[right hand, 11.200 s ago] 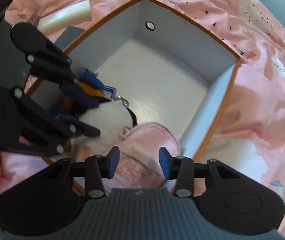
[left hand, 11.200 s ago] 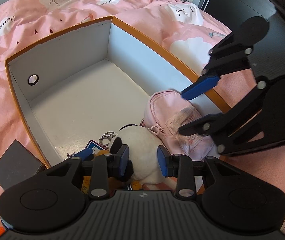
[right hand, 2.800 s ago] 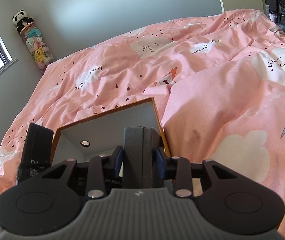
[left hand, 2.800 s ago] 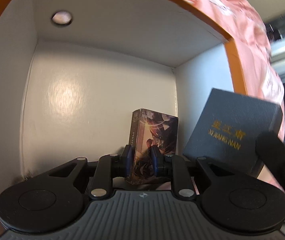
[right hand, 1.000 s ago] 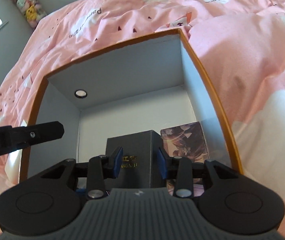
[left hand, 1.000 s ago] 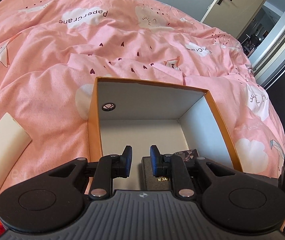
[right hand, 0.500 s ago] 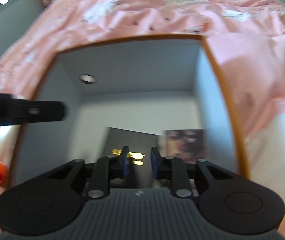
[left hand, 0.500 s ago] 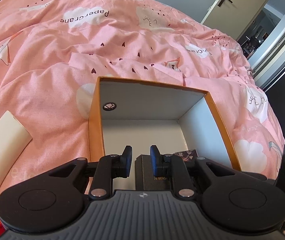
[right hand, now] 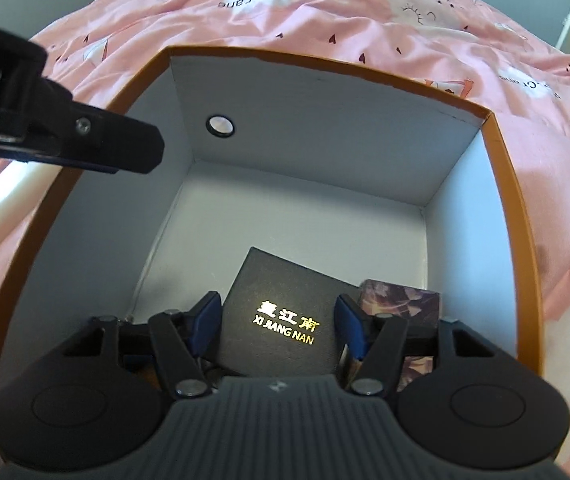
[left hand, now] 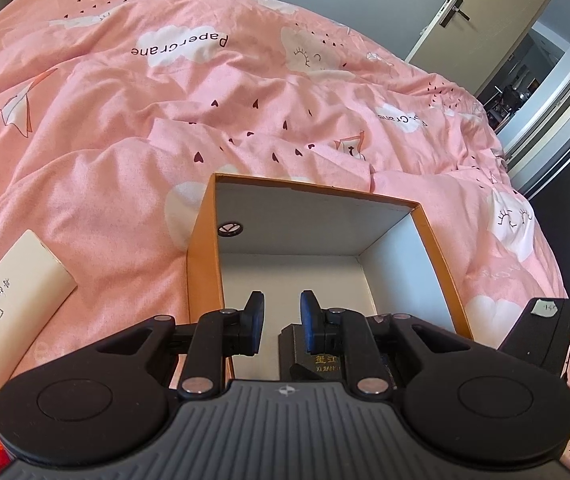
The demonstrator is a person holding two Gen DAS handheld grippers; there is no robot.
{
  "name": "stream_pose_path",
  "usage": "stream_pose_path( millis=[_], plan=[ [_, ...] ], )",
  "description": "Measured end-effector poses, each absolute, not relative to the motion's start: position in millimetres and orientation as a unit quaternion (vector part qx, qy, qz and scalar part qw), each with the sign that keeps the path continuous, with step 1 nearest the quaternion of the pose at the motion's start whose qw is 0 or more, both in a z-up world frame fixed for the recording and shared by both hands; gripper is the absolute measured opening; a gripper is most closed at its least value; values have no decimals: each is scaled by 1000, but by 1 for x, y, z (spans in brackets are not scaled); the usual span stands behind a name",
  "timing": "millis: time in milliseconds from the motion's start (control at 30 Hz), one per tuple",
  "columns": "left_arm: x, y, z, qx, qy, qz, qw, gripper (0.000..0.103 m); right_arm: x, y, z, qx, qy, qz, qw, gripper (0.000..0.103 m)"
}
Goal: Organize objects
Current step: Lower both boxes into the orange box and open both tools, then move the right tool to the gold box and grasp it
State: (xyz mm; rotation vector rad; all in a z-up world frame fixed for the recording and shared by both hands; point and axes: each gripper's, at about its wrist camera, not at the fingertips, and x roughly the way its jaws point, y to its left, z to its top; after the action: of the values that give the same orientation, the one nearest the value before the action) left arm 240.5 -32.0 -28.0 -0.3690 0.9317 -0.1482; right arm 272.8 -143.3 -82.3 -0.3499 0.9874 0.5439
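Two grippers hover over the orange box (right hand: 513,200): right gripper (right hand: 277,322) spread wide above the black case (right hand: 285,320), left gripper (left hand: 278,314) narrowly parted, empty

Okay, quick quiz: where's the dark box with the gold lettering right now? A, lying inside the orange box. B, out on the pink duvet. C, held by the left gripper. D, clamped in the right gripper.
A: the dark box lies on the floor of the orange box, with the right gripper spread open around it.

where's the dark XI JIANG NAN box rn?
The dark box lies flat on the floor of the orange storage box, near end, between the open right gripper fingers, with the card pack on its right.
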Motion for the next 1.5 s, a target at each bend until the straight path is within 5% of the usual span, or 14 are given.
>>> stream_pose_path(
  millis=[600,1167,1500],
  plan=[
    [235,-34,-16,-166,440,-90,878,21,266,-178,-66,-160,446,270,838,49],
    [134,33,35,-83,431,-69,896,21,134,-124,16,-9,355,328,875,42],
    [89,75,-15,-71,495,-39,865,21,80,-65,-21,-181,366,398,821,42]
  ],
)
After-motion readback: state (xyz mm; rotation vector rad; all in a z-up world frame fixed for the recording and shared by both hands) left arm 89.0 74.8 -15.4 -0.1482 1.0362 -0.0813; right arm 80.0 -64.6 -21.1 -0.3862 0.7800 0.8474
